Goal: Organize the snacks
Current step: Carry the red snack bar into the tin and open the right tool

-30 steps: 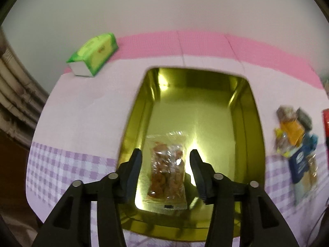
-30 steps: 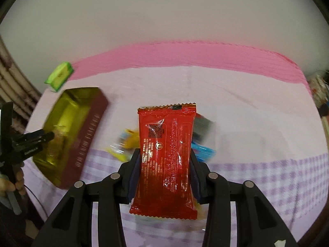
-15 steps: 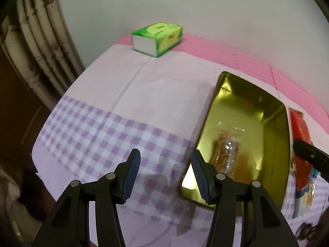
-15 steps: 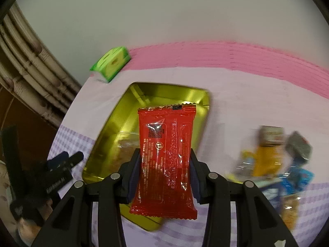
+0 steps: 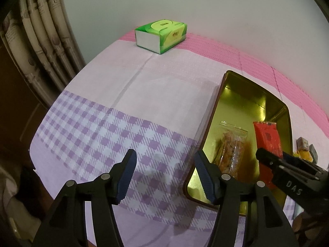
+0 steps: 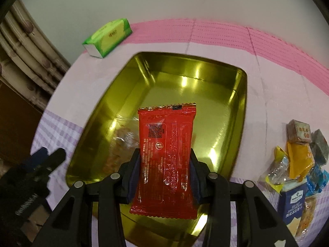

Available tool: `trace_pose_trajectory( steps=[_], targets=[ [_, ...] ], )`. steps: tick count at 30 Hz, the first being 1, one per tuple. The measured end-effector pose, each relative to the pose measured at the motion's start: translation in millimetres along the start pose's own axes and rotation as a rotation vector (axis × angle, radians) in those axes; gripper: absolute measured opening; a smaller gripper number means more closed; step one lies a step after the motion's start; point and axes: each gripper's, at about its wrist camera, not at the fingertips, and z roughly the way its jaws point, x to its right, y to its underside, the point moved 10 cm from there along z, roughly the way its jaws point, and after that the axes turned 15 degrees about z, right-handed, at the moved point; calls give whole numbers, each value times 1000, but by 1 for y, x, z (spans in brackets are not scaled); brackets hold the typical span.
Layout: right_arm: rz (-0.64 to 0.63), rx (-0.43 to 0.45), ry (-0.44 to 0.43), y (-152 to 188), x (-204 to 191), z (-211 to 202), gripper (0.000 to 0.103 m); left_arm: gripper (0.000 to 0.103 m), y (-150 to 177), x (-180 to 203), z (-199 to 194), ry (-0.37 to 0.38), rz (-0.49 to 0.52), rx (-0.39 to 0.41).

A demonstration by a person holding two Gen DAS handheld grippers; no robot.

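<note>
Two tools in play, one loaded. Your right tool pinches a red snack packet by its long edges, the packet upright between the pads and hanging over the gold tin, roughly above its near half. Your left tool is empty, its jaws opening, with only the checked cloth of the bench under it, just beside the tin's left wall.

Inside the tin, a clear bag of brown snacks lies along the left side of the floor. Aim to lower the red packet onto the bare floor to the right of that bag so the two lie side by side, not stacked. Bring it close to the floor before you let go; a slick wrapper dropped from height probably slides or lands crooked. Keep the left tool off the rim.

Further right, the remaining snack pile waits on the bench. At the far edge sits a green tissue box, well apart and no concern.
</note>
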Motion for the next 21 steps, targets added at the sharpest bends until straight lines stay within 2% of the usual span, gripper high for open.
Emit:
trace_pose_trajectory(
  steps=[7,13,21],
  targets=[
    [-13,-2,38,1,11,0,40,61,0,4,1,7,8,1],
    [-38,27,129,-3,29,-2,40,61,1,7,1,12,16,1],
    [-68,37,168,-7,37,-2,40,61,-1,12,-1,16,24,6]
  ],
)
